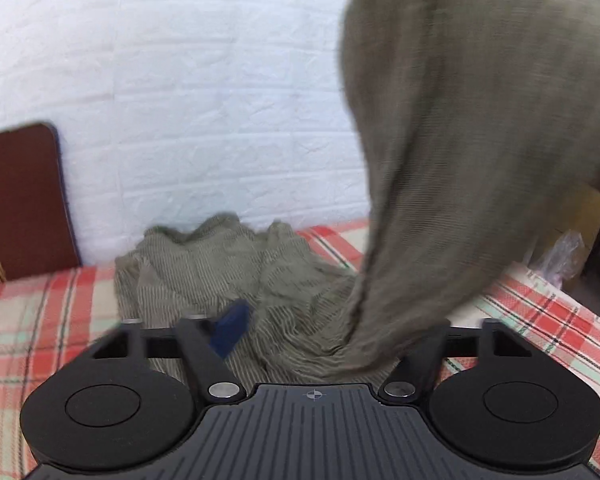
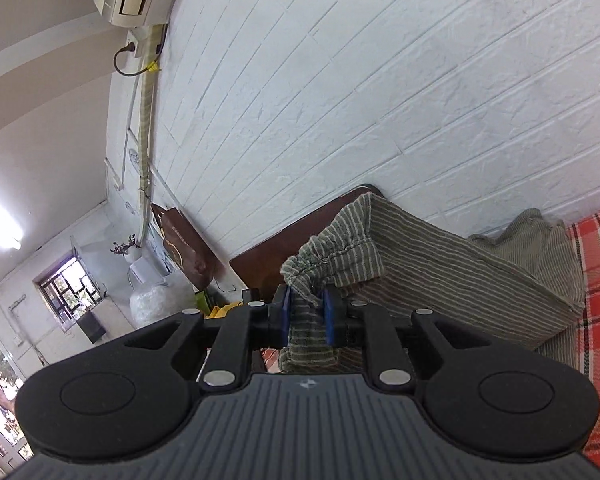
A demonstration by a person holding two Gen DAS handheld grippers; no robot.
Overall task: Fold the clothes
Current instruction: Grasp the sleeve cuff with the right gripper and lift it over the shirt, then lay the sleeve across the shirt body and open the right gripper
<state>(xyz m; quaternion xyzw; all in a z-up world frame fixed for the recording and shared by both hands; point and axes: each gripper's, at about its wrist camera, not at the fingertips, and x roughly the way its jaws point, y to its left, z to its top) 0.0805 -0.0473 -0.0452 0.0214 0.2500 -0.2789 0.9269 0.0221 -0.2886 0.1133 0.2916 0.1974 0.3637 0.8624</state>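
A white brick-pattern wall (image 1: 180, 80) filled the background behind a bed covered in a red, green and cream plaid sheet (image 1: 32, 312). A dark brown board (image 1: 20, 200) leaned against the wall at the sheet's far left. An olive-green striped garment (image 1: 228, 276) lay partly crumpled on the sheet near the wall, while one long section rose in a blurred sweep toward the upper right. The right gripper (image 2: 307, 314), raised and pointing almost level, was clamped on a gathered, stitched edge of this garment between its blue pads (image 2: 329, 316), the cloth draping from there to the bed. The left gripper (image 1: 300, 332) hung low over the heap; one blue pad (image 1: 234, 326) showed, the other was hidden by cloth, and its jaws stood narrow, though whether they pinched fabric could not be told. Judging from this, the bunched hem could slip from the right pads, or lifting with one end loose could twist the garment and spoil the fold.
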